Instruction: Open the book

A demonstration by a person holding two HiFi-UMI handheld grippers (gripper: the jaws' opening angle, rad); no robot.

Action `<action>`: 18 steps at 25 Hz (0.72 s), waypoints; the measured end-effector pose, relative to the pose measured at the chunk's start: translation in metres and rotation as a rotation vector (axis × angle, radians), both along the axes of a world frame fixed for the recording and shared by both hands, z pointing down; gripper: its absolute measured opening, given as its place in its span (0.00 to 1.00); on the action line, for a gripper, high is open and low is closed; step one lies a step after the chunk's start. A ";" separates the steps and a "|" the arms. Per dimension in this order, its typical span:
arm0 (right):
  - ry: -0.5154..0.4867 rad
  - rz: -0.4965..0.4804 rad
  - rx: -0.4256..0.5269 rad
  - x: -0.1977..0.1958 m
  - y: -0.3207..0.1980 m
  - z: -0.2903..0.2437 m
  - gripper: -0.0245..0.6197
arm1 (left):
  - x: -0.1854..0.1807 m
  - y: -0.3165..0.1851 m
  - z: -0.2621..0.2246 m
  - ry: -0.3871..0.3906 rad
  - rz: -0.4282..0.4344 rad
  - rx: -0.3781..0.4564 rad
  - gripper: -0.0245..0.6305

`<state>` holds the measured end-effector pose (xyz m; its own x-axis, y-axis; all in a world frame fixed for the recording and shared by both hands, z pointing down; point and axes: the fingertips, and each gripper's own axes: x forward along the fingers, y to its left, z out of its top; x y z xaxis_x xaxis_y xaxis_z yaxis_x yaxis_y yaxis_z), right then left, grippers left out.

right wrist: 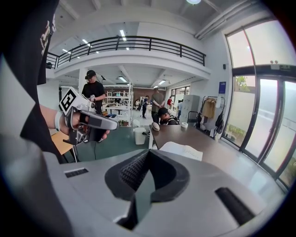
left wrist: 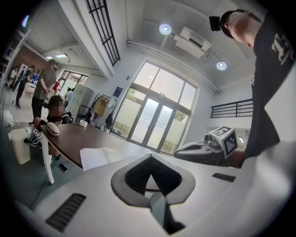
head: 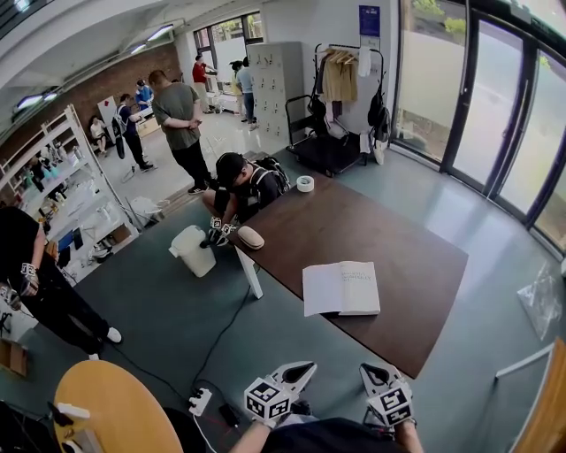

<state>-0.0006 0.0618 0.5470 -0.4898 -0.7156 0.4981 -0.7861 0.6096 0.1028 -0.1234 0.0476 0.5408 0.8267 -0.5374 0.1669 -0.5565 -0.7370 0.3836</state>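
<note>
Both tongs are shut w/ nothing in them: left tongs point(left wrist: 149, 157), right tongs point(right wrist: 147, 153). Both hang off the table point(head: 416, 265), short of its near edge.

The book point(head: 341, 288) lies flat by that near edge, approx midway along. White face up, can't tell cover vs page.

Risks, imo:
- Shut tongs can't pinch a cover, they'd only shove it.
- A shove that close to the edge could send the book onto the floor.
- Thin paper could crease or tear if nipped.
- The power strip point(head: 200, 401) and its cable on the floor are a trip hazard.

Writing: faint print lines on the book, illegible. Blue wall sign point(head: 369, 19) unreadable.
</note>
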 end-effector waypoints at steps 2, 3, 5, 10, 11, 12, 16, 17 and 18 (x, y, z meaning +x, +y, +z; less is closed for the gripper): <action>-0.001 0.007 -0.006 -0.005 0.000 0.002 0.02 | -0.006 -0.001 0.001 -0.004 0.006 -0.002 0.05; -0.002 0.008 -0.009 -0.008 0.001 0.003 0.02 | -0.009 -0.001 0.003 -0.008 0.010 -0.003 0.05; -0.001 0.005 -0.014 -0.016 0.001 0.005 0.02 | -0.016 -0.003 0.007 -0.015 0.013 -0.005 0.05; 0.004 -0.002 -0.031 -0.018 0.001 0.012 0.02 | -0.020 -0.005 0.009 -0.013 0.005 -0.025 0.05; 0.003 0.000 -0.037 -0.017 0.000 0.013 0.02 | -0.018 -0.005 0.010 -0.014 0.006 -0.029 0.05; 0.003 0.001 -0.044 -0.016 -0.001 0.015 0.02 | -0.018 -0.005 0.013 -0.016 0.007 -0.034 0.05; -0.002 -0.019 -0.047 -0.019 -0.012 0.015 0.02 | -0.015 -0.008 0.017 -0.025 0.003 -0.037 0.05; -0.007 -0.027 -0.042 -0.018 -0.017 0.016 0.02 | -0.013 -0.011 0.016 -0.026 -0.002 -0.036 0.05; -0.010 -0.033 -0.039 -0.017 -0.023 0.016 0.02 | -0.012 -0.015 0.014 -0.027 -0.009 -0.036 0.05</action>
